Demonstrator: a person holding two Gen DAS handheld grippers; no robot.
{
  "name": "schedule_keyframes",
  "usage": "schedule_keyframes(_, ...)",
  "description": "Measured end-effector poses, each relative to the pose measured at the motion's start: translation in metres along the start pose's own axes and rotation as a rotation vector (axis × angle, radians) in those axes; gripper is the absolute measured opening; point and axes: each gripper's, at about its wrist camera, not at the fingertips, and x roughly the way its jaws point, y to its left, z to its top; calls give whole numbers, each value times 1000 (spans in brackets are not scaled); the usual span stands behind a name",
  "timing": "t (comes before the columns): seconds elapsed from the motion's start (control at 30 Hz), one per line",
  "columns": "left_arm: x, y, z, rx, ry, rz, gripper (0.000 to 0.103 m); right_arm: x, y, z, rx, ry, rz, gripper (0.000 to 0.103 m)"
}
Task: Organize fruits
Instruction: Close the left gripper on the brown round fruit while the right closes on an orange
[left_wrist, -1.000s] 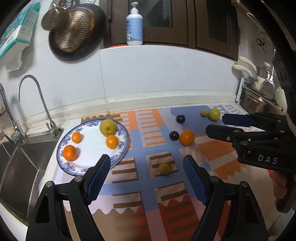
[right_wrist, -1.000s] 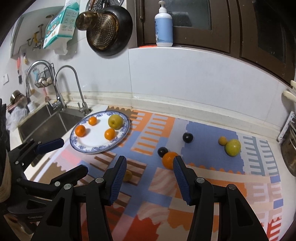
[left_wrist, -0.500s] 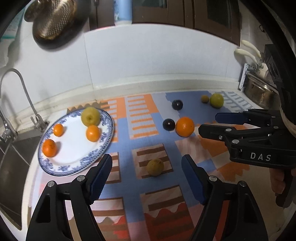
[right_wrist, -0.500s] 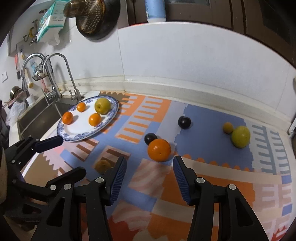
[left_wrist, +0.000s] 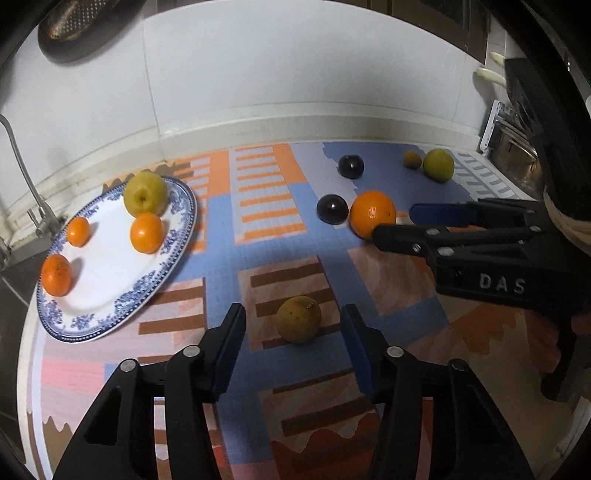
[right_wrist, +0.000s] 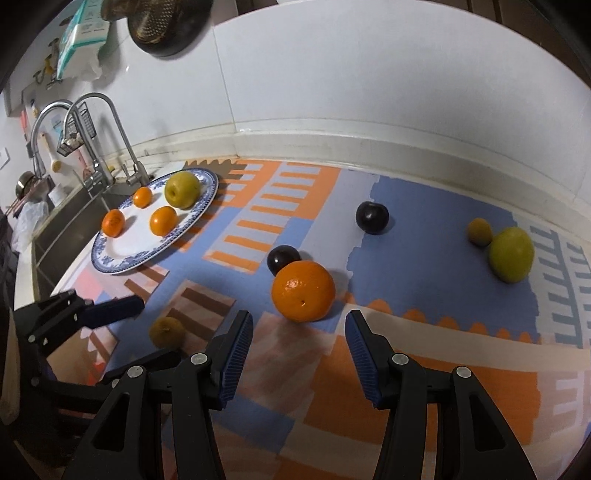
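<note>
My left gripper (left_wrist: 293, 343) is open, its fingers either side of a small brown-yellow fruit (left_wrist: 299, 319) on the mat, just short of it. My right gripper (right_wrist: 299, 345) is open just in front of a big orange (right_wrist: 303, 290); it also shows in the left wrist view (left_wrist: 393, 223) beside that orange (left_wrist: 372, 214). A blue-rimmed plate (left_wrist: 107, 317) at the left holds three small oranges and a yellow-green apple (left_wrist: 145, 194). Two dark plums (right_wrist: 372, 217) (right_wrist: 283, 258), a green apple (right_wrist: 511, 254) and a small brown fruit (right_wrist: 479, 231) lie on the mat.
A patterned mat (left_wrist: 221, 258) covers the counter. A sink (right_wrist: 70, 214) with a tap (right_wrist: 107, 136) lies left of the plate. A white backsplash wall runs behind. A dish rack (left_wrist: 509, 144) stands at the far right. A pan hangs on the wall (right_wrist: 166, 26).
Both grippers have moved forward and down: the left one closer to the small brown-yellow fruit, the right one closer to the big orange. Both stay open.
</note>
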Motion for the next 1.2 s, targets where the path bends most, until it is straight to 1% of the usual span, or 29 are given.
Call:
schedule_keyframes(0.1,5,1,0,-6,17,-19,40,6,0,4,-5,1,-6,53)
schedule_keyframes(0.17,7,2,0,-8,21,-26,38,11,-1,6,-5,8,-5,53)
schedule_keyframes(0.27,9,2,0,-10,28,-37,28,15,0,8,-8,11,-4,53)
schedule_keyframes(0.3,9,1,1,-10,29,-38,27,17,0,8,-11,11,-7,53)
schedule_keyframes(0.37,9,1,2,-12,28,-45,27,19,0,9,-11,12,-7,50)
schedule_keyframes(0.4,10,1,2,-13,29,-49,26,20,0,9,-12,13,-7,46)
schedule_keyframes(0.5,8,1,4,-14,16,-51,26,22,1,10,-17,15,-3,43)
schedule_keyframes(0.83,-10,8,12,-26,-46,-42,26,13,5,6,-15,-7,5,42)
schedule_keyframes(1.2,-41,16,10,-42,-115,-32,26,-21,23,8,-5,-65,12,42)
